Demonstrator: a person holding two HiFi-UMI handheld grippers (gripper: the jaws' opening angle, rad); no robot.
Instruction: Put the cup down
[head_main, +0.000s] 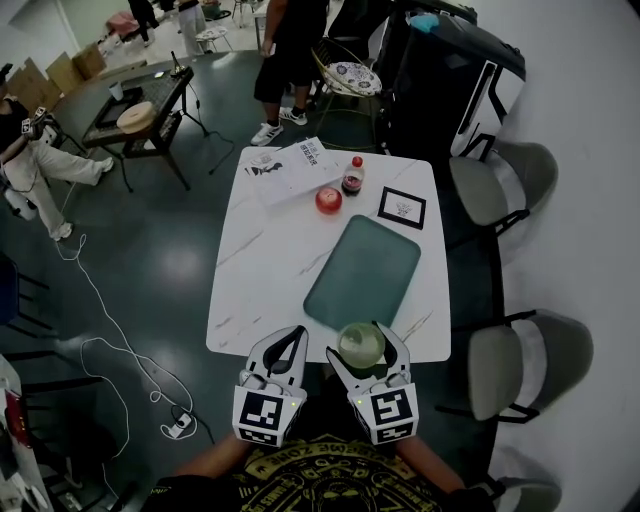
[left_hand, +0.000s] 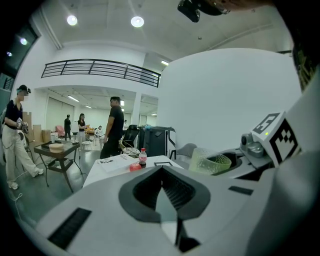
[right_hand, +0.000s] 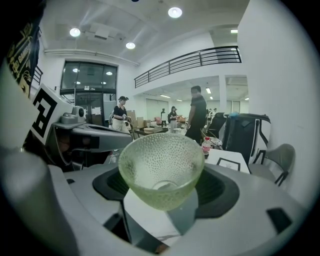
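A pale green dimpled glass cup (head_main: 361, 345) (right_hand: 161, 167) is held upright between the jaws of my right gripper (head_main: 360, 338) (right_hand: 162, 176), which is shut on its sides. The cup hangs over the near edge of the white marble table (head_main: 260, 280), just short of the near end of a dark green tray (head_main: 362, 270). The cup looks empty. My left gripper (head_main: 296, 333) (left_hand: 162, 169) is beside it to the left, also at the table's near edge, with its fingertips together and nothing between them. The left gripper view shows the cup (left_hand: 210, 161) at the right.
At the table's far end are a red apple (head_main: 328, 200), a small cola bottle (head_main: 352, 176), printed papers (head_main: 290, 165) and a framed card (head_main: 402, 207). Two grey chairs (head_main: 500, 180) (head_main: 520, 360) stand along the right side. People and a low table (head_main: 140, 115) are beyond.
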